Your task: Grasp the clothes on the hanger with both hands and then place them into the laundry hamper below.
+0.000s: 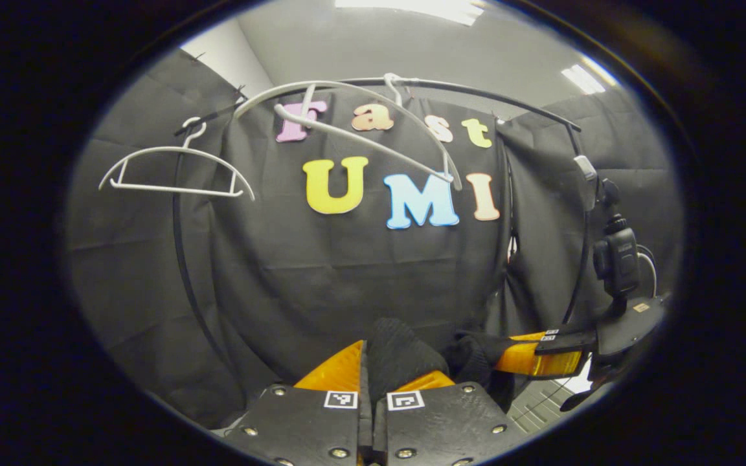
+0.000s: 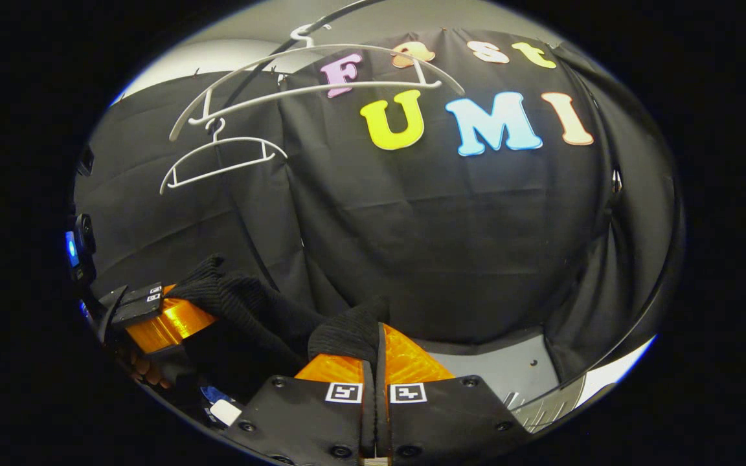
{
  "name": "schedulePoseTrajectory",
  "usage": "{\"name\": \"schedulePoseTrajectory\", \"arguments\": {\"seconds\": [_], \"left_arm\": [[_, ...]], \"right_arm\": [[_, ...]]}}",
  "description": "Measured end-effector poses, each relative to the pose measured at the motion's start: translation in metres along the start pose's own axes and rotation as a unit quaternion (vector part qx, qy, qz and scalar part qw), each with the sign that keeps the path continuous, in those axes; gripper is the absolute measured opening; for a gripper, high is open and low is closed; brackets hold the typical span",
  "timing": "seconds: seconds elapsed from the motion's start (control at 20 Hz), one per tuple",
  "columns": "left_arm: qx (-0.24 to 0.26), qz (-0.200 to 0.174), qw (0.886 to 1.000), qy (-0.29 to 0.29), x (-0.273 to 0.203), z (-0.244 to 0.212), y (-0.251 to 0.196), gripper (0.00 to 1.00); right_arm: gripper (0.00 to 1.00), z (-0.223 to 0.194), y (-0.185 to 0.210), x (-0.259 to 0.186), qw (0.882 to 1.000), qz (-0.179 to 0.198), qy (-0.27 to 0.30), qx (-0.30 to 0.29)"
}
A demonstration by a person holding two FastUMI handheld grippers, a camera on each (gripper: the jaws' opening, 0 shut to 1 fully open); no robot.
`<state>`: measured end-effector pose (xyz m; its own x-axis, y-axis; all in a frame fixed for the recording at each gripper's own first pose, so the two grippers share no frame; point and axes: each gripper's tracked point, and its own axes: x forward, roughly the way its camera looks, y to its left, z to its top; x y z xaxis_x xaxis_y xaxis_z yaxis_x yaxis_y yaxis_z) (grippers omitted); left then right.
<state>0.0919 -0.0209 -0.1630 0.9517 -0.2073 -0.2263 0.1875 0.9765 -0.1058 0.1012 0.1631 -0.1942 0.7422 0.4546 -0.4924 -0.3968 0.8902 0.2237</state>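
- Left gripper (image 1: 373, 372): my two fingers are drawn in close and pinch a bunched fold of the black knit garment (image 1: 399, 359), which bulges up between and above them.
- Right gripper (image 2: 376, 353): fingers pressed nearly together, a fold of the same knit cloth clamped between them and rising at the tips.
- In the left gripper view the right gripper shows farther off at lower right, with the garment running across to it from my left fingers.
- In the right gripper view the left gripper shows at lower left, a dark ribbed stretch of the garment draped from it toward my right fingers; a bit of the hand (image 2: 146, 372) holding it is just below.
- The garment hangs between the two grippers, low in both views, well below the hangers.
- Large white hanger (image 1: 360, 123) is bare and tilted on the black rail (image 1: 489, 97); small white hanger (image 1: 175, 169) hangs bare to one side of it.
- Hamper: a pale slatted edge (image 2: 541, 404) at the bottom right of the right gripper view; I cannot tell whether that is it.
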Motion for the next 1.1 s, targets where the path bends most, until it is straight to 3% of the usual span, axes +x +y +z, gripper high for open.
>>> {"name": "schedulePoseTrajectory", "arguments": {"seconds": [0.55, 0.9, 1.1], "left_arm": [[0.005, 0.015, 0.991, 0.136, -0.017, -0.168, 0.013, 0.02], [0.005, 0.032, 0.966, 0.255, -0.016, -0.244, 0.015, 0.03], [0.009, 0.04, 0.955, 0.294, -0.019, -0.262, 0.011, 0.05]], "right_arm": [[0.02, -0.122, -0.02, 0.007, 0.994, -0.052, 0.093, -0.007], [0.06, -0.185, -0.033, 0.012, 0.982, -0.077, 0.174, -0.009], [0.1, -0.21, -0.037, 0.008, 0.972, -0.092, 0.214, -0.013]]}}
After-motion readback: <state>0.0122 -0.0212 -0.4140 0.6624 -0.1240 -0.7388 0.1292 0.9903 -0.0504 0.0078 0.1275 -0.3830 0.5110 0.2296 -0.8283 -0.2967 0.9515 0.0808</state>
